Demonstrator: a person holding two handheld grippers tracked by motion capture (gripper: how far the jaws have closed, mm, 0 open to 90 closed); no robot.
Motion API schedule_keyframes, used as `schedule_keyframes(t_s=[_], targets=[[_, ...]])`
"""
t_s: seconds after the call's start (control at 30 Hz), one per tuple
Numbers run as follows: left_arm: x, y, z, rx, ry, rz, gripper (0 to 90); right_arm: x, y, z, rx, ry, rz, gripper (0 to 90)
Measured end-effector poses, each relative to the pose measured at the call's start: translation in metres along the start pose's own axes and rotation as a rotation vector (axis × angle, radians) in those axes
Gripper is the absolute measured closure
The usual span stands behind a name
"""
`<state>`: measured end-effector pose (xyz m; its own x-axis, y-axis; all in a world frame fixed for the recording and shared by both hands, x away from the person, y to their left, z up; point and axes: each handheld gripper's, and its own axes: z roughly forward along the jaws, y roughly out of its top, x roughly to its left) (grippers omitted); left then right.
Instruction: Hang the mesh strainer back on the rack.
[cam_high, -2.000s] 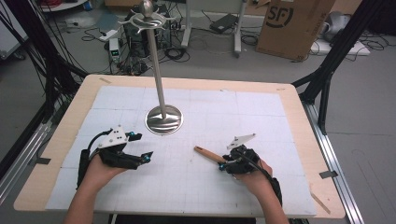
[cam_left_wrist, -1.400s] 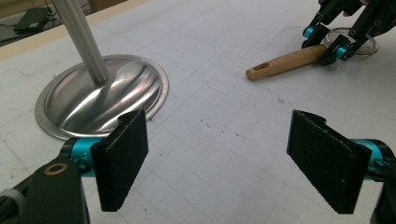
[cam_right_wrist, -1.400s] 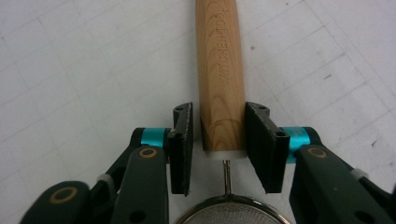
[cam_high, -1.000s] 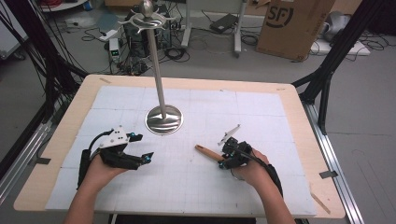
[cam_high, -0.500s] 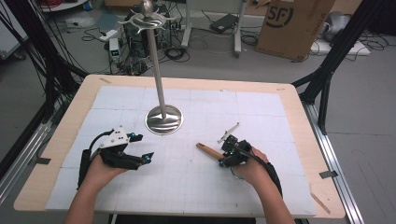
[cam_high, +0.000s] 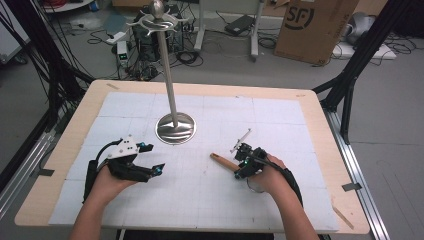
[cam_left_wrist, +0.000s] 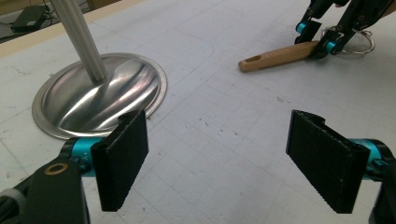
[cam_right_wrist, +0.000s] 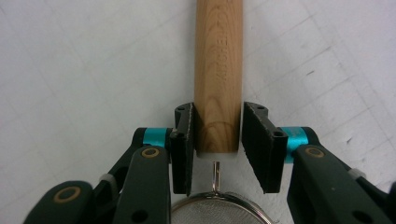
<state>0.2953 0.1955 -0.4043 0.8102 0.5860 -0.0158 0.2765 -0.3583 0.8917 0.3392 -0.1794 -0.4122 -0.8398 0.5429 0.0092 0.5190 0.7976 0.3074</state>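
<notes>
The work surface is a wooden table (cam_high: 320, 107) that is carrying a white gridded mat (cam_high: 210, 200). A polished metal stand (cam_high: 175, 127) is standing upright on the mat, its round domed base resting flat toward the left of centre and its thin pole rising to a forked top with a ball finial. The left gripper (cam_high: 150, 169) is sitting low over the mat in the person's left hand (cam_high: 107, 182), near the stand base on the person's side and apart from it. In the left gripper view its two black pads (cam_left_wrist: 122, 164) are standing wide apart with nothing between them, and the base rim is lying just beyond the left pad. The right gripper (cam_high: 241, 167) is being held in the right hand (cam_high: 267, 177) to the right of centre. In the right gripper view its jaws are sitting closed around the end of a small strainer's wooden handle (cam_right_wrist: 218, 79); the left pad is lying against the wood, while a thin pale gap is showing beside the right pad, so firm contact on that side cannot be confirmed. The strainer (cam_high: 226, 162) is lying on the mat, its handle pointing away from the right gripper toward the table centre. Its wire mesh bowl (cam_right_wrist: 215, 211) is showing below the jaws, joined to the handle by a thin metal stem.
</notes>
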Motion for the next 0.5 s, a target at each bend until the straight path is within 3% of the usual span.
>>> schedule_keyframes(t_s=[0.2,0.37,0.5], targets=[[-0.0009,0.0001,0.0013,0.004,-0.005,0.008,21.6,0.0011,0.0040,0.0010,0.024,0.001,-0.009,67.0],[-0.0014,0.0001,0.0006,0.004,-0.001,0.004,21.5,0.0037,0.0039,0.0003,0.026,-0.026,-0.031,68.3],[0.0000,0.0000,-0.0001,0.000,0.000,0.003,21.6,0.0061,0.0044,-0.0038,-0.005,-0.037,-0.040,68.3]])
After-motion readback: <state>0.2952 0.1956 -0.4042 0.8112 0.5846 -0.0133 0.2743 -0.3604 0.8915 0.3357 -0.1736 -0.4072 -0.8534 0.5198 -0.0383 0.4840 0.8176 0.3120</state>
